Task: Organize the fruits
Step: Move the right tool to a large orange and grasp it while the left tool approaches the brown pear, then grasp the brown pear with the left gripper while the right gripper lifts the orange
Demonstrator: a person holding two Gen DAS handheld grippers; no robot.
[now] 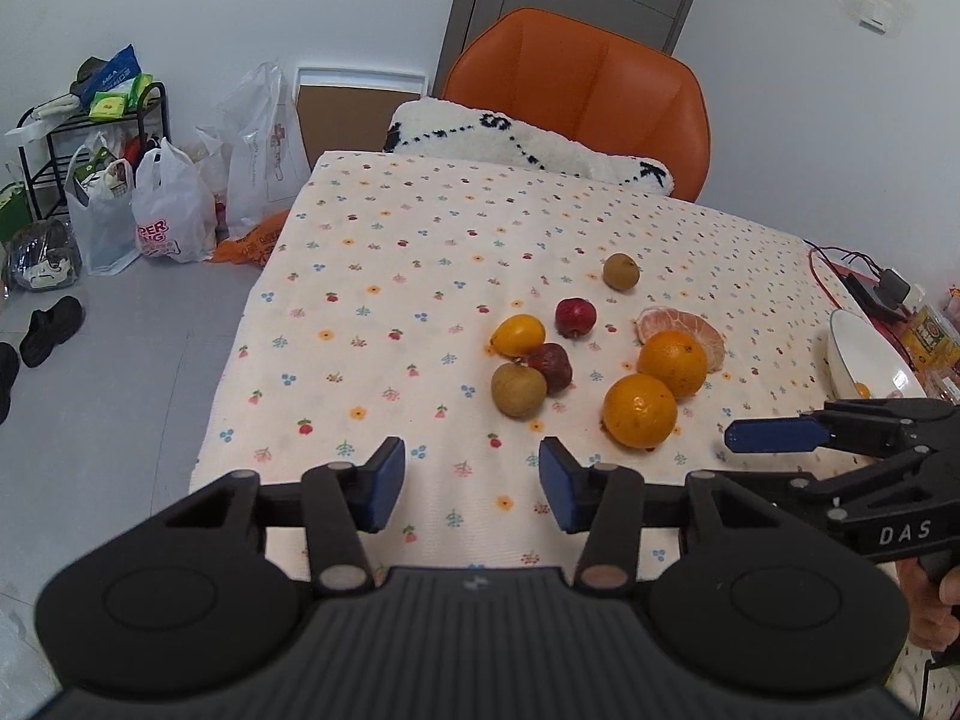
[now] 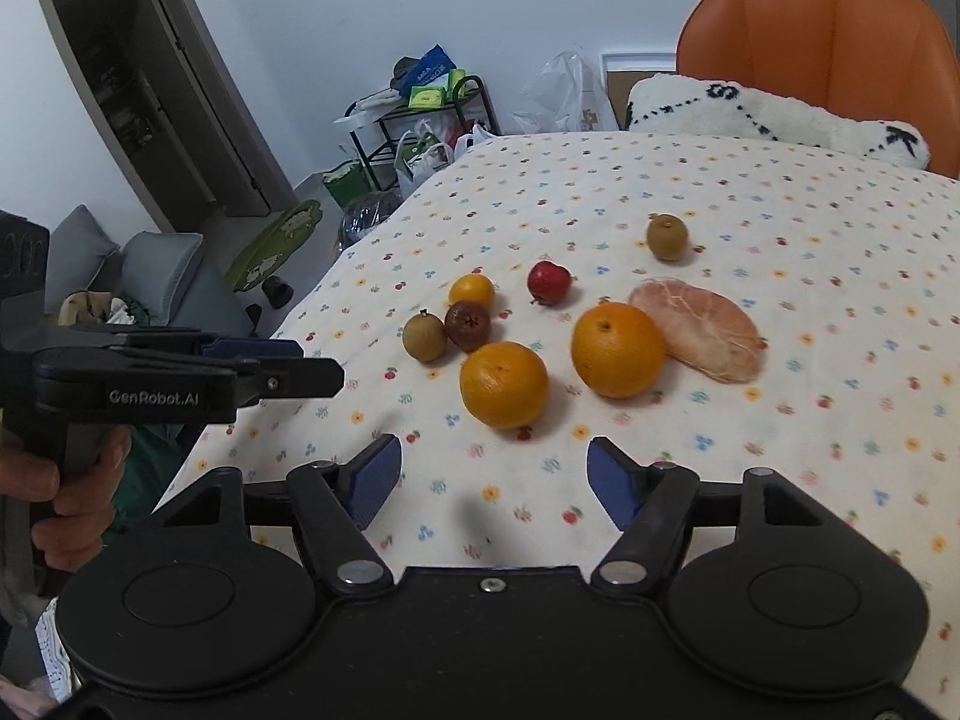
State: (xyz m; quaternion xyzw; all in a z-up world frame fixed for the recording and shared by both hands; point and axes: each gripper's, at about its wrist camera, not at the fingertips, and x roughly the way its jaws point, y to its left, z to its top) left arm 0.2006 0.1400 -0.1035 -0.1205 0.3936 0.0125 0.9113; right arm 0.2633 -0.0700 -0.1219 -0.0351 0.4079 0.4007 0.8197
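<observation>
Loose fruit lies on the flowered tablecloth (image 1: 390,276): two oranges (image 1: 640,410) (image 1: 672,362), a peeled citrus half (image 1: 684,324), a small yellow fruit (image 1: 518,335), a red fruit (image 1: 575,317), a dark red fruit (image 1: 552,365) and two brownish-green fruits (image 1: 518,389) (image 1: 621,271). In the right wrist view the near orange (image 2: 504,384) sits just ahead of my right gripper (image 2: 493,477). My left gripper (image 1: 472,483) is open over bare cloth, short of the fruit. The right gripper is open too, holding nothing.
A white bowl (image 1: 870,354) with something orange inside stands at the table's right edge beside cables and packets. An orange chair (image 1: 576,84) with a fluffy cushion (image 1: 528,144) is behind the table. Bags and a rack (image 1: 96,138) crowd the floor at left.
</observation>
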